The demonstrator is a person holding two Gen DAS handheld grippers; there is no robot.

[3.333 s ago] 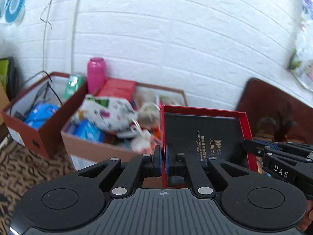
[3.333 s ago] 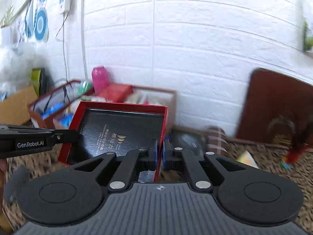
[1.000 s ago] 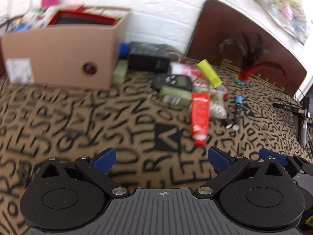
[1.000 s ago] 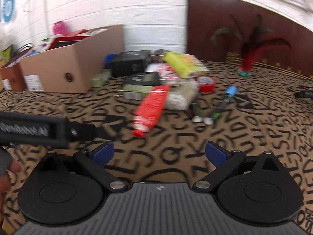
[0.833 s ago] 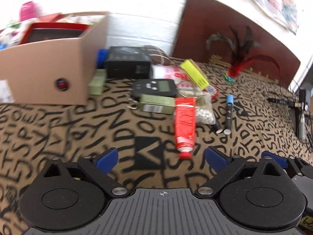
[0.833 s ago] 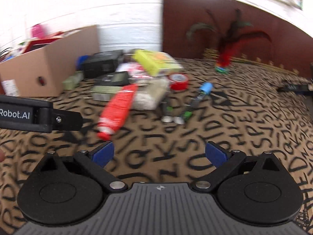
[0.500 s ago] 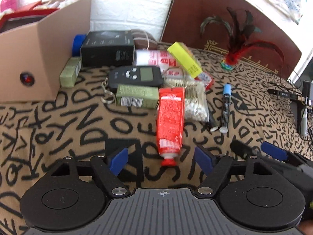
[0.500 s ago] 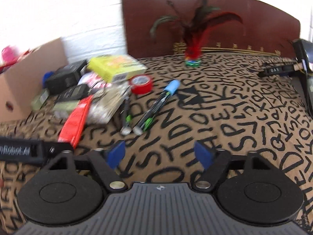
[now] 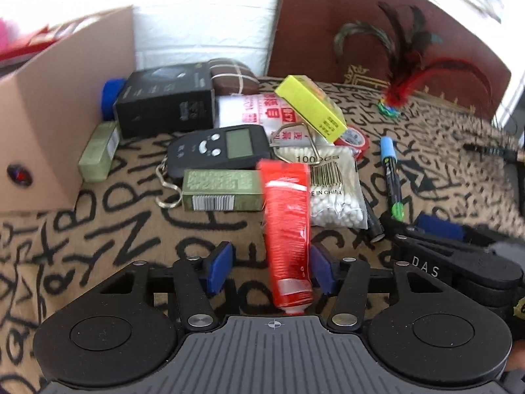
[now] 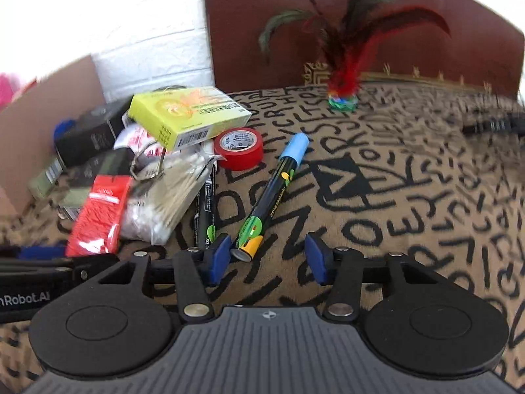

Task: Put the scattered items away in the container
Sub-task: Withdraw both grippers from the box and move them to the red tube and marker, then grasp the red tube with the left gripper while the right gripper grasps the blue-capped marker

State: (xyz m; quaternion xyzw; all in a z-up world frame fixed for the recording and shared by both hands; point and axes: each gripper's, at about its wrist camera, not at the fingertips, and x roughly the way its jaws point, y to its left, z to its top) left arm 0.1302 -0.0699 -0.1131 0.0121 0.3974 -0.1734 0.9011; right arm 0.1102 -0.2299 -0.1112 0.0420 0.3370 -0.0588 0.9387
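Observation:
Scattered items lie on a letter-patterned cloth beside a cardboard box [image 9: 65,105]. My left gripper [image 9: 270,271] is open, its pads on either side of the cap end of a red tube [image 9: 288,229], with the tube against the right pad. My right gripper [image 10: 267,257] is open, with the near end of a blue-capped marker [image 10: 275,190] just inside its left pad. The red tube [image 10: 98,216] also shows at the left of the right wrist view.
The pile holds a cotton swab bag [image 9: 331,190], a green box [image 9: 223,190], a black scale [image 9: 220,151], a black box [image 9: 164,101], a yellow box [image 10: 187,115], red tape [image 10: 239,147] and a black pen [image 10: 205,210]. A feather shuttlecock [image 10: 343,95] stands by a brown headboard.
Both grippers left the box, where they had held a red-edged case, opened, and came down over the pile. The left now straddles the red tube and the right the marker's end.

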